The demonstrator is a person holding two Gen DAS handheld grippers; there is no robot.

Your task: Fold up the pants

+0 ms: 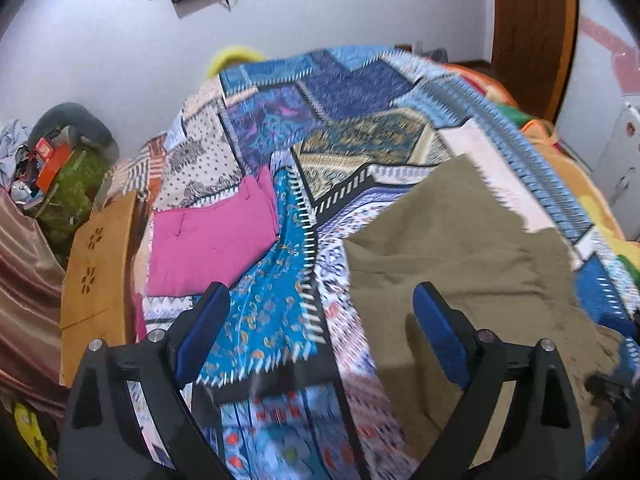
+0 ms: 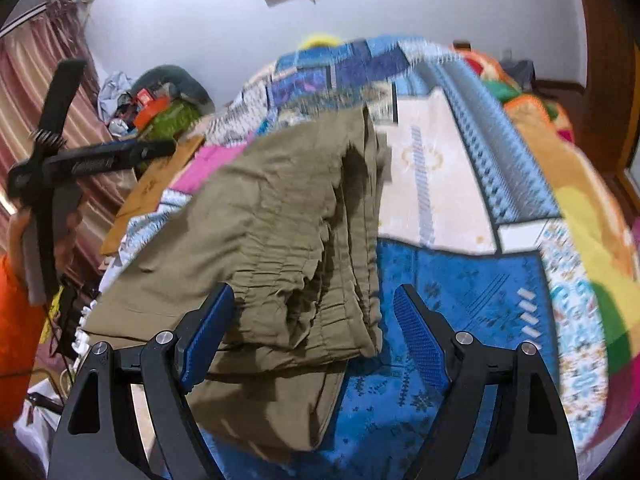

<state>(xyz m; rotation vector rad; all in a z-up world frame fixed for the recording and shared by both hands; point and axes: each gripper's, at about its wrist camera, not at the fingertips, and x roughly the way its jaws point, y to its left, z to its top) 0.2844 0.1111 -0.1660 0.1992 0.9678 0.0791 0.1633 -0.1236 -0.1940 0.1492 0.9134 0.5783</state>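
Note:
Olive-khaki pants (image 2: 280, 216) lie folded on the patterned patchwork bedspread (image 2: 460, 280), waistband end near the right gripper. In the left wrist view the pants (image 1: 460, 264) lie to the right. My left gripper (image 1: 320, 320) is open and empty above the bedspread (image 1: 280, 312), its right finger over the pants' left edge. My right gripper (image 2: 314, 320) is open and empty, hovering over the gathered waistband. The left gripper also shows at the left of the right wrist view (image 2: 64, 160).
A folded pink garment (image 1: 212, 244) lies on the bed to the left of the pants. A wooden board (image 1: 96, 264) stands at the bed's left edge. Clutter and a green cushion (image 1: 68, 184) sit by the wall. An orange blanket (image 2: 560, 152) lies at the right.

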